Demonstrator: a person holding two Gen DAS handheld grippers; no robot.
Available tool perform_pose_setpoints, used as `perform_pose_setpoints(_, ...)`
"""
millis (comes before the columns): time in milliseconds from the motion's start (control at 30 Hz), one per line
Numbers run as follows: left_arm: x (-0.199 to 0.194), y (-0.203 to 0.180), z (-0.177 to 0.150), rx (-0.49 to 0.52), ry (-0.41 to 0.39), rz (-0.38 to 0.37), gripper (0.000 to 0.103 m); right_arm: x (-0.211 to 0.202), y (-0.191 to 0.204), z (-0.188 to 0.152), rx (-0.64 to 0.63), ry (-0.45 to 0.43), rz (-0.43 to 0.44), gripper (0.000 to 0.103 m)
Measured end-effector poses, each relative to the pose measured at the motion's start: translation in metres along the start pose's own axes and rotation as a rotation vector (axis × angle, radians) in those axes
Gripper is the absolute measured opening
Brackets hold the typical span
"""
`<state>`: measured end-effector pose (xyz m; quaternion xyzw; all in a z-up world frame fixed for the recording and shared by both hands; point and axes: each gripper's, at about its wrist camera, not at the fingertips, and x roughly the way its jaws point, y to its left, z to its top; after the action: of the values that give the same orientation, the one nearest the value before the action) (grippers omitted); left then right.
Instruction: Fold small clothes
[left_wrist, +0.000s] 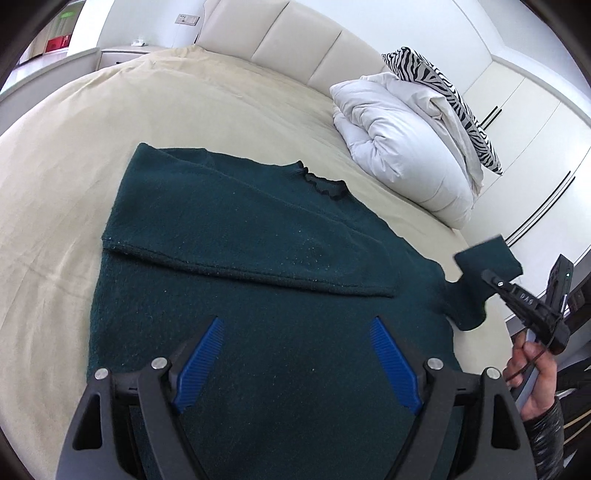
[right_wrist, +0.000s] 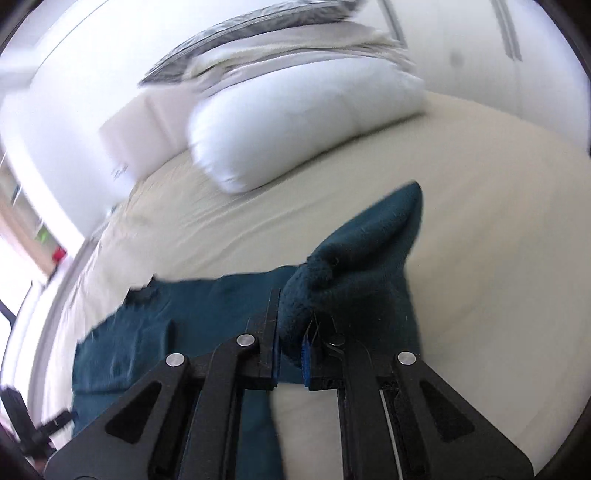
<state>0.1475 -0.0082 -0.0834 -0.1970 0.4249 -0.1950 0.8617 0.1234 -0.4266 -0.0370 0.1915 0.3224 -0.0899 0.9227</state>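
A dark green knitted sweater (left_wrist: 258, 280) lies flat on the beige bed sheet (left_wrist: 110, 110), one sleeve folded across its body. My left gripper (left_wrist: 297, 325) is open, blue pads apart, hovering over the sweater's lower body and holding nothing. My right gripper (left_wrist: 491, 275) is shut on the other sleeve's cuff (left_wrist: 487, 258) and holds it lifted off the bed at the right. In the blurred right wrist view the sleeve (right_wrist: 362, 266) bunches between the closed fingers of my right gripper (right_wrist: 291, 332), with the sweater body (right_wrist: 155, 332) spread to the left.
A folded white duvet (left_wrist: 402, 147) with a zebra-print pillow (left_wrist: 443, 96) sits at the bed's far right, by the padded headboard (left_wrist: 295, 40). White wardrobe doors (left_wrist: 535, 129) stand to the right. A nightstand (left_wrist: 122, 55) stands at the far left.
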Motion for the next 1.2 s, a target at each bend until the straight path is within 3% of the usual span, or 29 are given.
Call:
perform_pose_setpoints(100,0.006,0.002,0.006,-0.034,0.014,-0.037,0.084,0.028,0.098,-0.025,-0.244,0.065,0.059,0.007)
perform_pose_setpoints(200,0.018,0.002,0.011,-0.070,0.042,-0.082,0.084,0.065,0.165,-0.070,-0.421,0.147,0.081,0.007)
perform_pose_setpoints(333,0.042,-0.008,0.014,-0.108,0.090,-0.135,0.084,0.094,0.195,-0.131,-0.485,0.275,0.087,0.017)
perform_pose_setpoints(367,0.051,-0.013,0.015,-0.111,0.105,-0.150,0.084,0.095,0.194,-0.141,-0.483,0.286,0.096,0.020)
perform_pose_setpoints(400,0.059,-0.018,0.015,-0.110,0.121,-0.156,0.084,0.088,0.190,-0.153,-0.479,0.276,0.115,0.035)
perform_pose_setpoints(433,0.067,-0.024,0.016,-0.106,0.137,-0.157,0.084,0.083,0.186,-0.154,-0.470,0.264,0.150,0.059)
perform_pose_setpoints(500,0.083,-0.038,0.016,-0.090,0.164,-0.167,0.084,0.068,0.179,-0.161,-0.436,0.252,0.204,0.071)
perform_pose_setpoints(567,0.100,-0.052,0.015,-0.055,0.194,-0.141,0.080,0.056,0.170,-0.163,-0.414,0.241,0.239,0.071)
perform_pose_setpoints(667,0.118,-0.066,0.013,-0.028,0.240,-0.109,0.056,0.042,0.148,-0.168,-0.333,0.262,0.267,0.071)
perform_pose_setpoints(733,0.123,-0.073,0.012,-0.005,0.251,-0.082,0.030,0.037,0.128,-0.164,-0.258,0.267,0.289,0.071)
perform_pose_setpoints(800,0.127,-0.077,0.011,0.009,0.264,-0.063,0.019,0.022,0.111,-0.166,-0.189,0.255,0.300,0.071)
perform_pose_setpoints(967,0.116,-0.087,0.012,0.065,0.248,-0.050,0.010,0.009,0.074,-0.153,-0.053,0.218,0.312,0.071)
perform_pose_setpoints(1200,0.059,-0.099,0.053,0.228,0.034,0.000,0.009,0.000,0.033,-0.120,0.069,0.134,0.286,0.071)
